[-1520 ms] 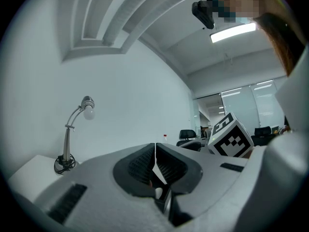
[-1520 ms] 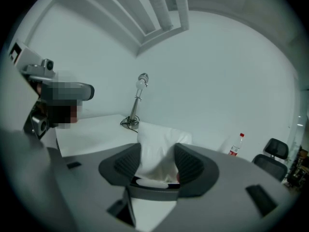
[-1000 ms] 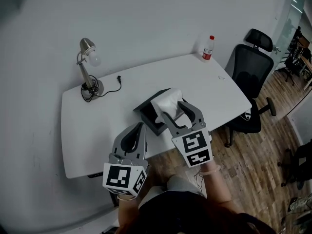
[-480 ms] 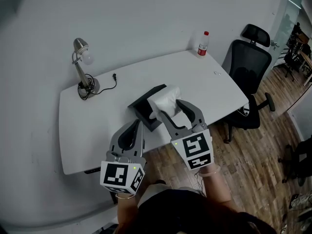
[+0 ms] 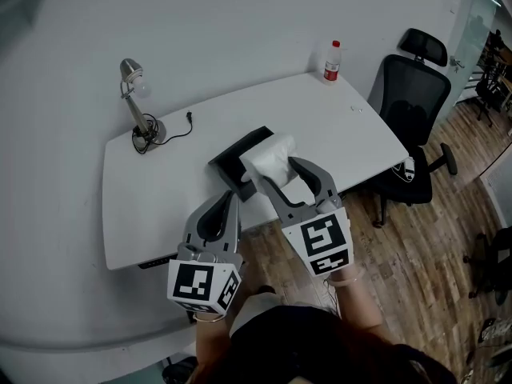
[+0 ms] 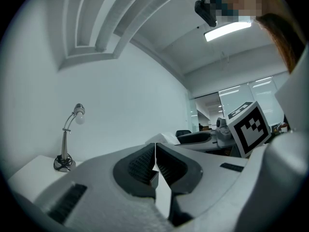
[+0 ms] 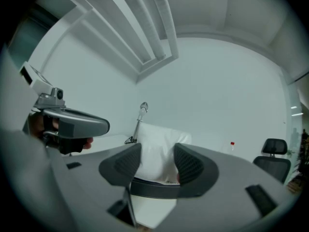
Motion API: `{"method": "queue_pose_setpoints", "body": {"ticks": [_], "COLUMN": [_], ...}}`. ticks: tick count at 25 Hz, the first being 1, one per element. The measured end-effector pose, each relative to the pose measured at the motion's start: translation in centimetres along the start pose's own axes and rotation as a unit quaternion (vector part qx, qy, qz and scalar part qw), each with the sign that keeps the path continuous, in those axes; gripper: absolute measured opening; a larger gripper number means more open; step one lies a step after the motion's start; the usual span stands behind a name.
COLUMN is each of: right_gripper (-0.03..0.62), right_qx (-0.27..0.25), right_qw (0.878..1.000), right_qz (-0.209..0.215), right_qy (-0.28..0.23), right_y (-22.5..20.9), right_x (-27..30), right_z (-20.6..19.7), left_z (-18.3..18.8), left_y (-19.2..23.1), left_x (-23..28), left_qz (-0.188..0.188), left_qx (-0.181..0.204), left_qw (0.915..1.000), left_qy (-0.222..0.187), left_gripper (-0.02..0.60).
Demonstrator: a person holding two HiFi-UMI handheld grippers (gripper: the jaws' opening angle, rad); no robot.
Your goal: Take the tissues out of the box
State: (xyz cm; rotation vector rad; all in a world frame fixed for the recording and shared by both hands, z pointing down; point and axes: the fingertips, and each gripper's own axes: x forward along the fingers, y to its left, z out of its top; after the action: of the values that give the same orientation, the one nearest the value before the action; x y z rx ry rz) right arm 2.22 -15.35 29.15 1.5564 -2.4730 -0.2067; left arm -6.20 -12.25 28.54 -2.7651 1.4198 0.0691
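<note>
A black tissue box (image 5: 236,157) lies on the white table (image 5: 160,194), with a white tissue (image 5: 272,154) standing up out of its top. My right gripper (image 5: 282,174) hovers just in front of the tissue, open. In the right gripper view the tissue (image 7: 159,135) shows in the gap between the jaws, and the pads do not press on it. The box's dark rim (image 7: 153,188) lies below them. My left gripper (image 5: 231,202) is shut and holds nothing, near the table's front edge, left of the box; the left gripper view shows its jaws (image 6: 155,151) meeting.
A desk lamp (image 5: 136,102) with its cable stands at the table's back left. A red-capped bottle (image 5: 330,50) stands at the back right corner. A black office chair (image 5: 412,114) is at the table's right end, on a wooden floor.
The head view has shifted slightly. Both grippers keep their places relative to the box, and the right jaws stay equally wide near the tissue.
</note>
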Motion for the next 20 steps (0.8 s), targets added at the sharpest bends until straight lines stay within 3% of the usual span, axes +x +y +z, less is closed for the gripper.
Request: {"method": "queue_pose_setpoints", "body": {"ticks": [20], "right_gripper": [0.229], "right_qx": [0.015], "right_qw": [0.999], "right_qz": [0.032], "right_qy": [-0.027], "right_y": [-0.1], "right_x": [-6.2], "right_z": [-0.2], "left_z": [0.7], "left_y": [-6.1], "left_x": [-2.7], "left_qz": [0.026], "left_qx": [0.020], "left_qw": [0.9993], "left_qy": [0.016], "left_gripper": [0.026]}}
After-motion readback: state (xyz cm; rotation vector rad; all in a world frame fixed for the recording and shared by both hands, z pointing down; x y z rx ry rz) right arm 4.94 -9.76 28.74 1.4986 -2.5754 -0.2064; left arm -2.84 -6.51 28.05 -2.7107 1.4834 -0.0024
